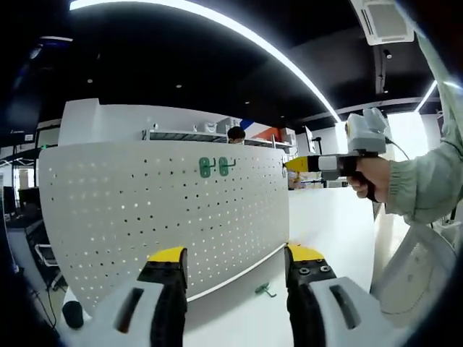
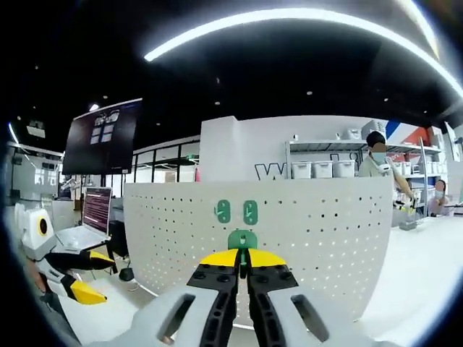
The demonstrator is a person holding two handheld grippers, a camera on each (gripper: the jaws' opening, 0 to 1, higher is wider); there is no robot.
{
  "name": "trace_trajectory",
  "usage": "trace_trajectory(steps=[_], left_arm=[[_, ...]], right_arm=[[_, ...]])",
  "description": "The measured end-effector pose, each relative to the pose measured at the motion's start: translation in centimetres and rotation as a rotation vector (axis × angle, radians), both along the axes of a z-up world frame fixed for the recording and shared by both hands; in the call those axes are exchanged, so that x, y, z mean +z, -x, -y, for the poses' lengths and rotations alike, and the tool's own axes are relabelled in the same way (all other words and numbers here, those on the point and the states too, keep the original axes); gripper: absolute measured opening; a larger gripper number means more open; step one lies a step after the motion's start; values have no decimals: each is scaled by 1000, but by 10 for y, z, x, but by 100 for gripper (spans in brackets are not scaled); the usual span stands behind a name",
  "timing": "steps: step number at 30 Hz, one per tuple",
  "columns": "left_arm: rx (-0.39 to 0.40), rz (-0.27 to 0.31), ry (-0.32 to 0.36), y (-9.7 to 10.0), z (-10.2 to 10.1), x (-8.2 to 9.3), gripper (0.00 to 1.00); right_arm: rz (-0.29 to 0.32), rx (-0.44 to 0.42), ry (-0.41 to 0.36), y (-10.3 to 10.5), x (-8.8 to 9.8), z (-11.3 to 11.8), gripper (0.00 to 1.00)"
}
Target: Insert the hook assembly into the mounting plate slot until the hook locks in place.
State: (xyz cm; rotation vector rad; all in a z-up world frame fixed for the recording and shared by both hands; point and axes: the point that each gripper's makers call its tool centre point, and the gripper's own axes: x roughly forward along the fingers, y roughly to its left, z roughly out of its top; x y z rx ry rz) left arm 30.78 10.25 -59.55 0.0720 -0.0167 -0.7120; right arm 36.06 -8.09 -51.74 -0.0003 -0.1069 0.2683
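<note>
Green hook (image 2: 242, 239) pinched in right claw (image 2: 242, 260) near pegboard (image 2: 325, 224); left claw (image 1: 235, 264) spread, empty.

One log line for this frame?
right claw: shut on green hook | pegboard: two hooks mounted | left claw: open | spare hook on table

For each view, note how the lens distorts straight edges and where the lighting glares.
Left gripper view: the pegboard bulges barrel-like, and the ceiling light strip arcs and burns out white. Right gripper view: the pegboard's top edge bows, the strip glares again, and the green hook stays sharp between the right gripper tips.
</note>
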Motion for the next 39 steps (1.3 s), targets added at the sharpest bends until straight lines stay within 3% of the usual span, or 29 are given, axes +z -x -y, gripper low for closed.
trace_trajectory(steps=[12, 39], left_arm=[[4, -10, 2, -3, -5, -6, 56], [5, -2, -7, -9, -9, -8, 56]], right_arm=[[18, -56, 20, -23, 11, 17, 1], [35, -93, 32, -73, 28, 19, 1]])
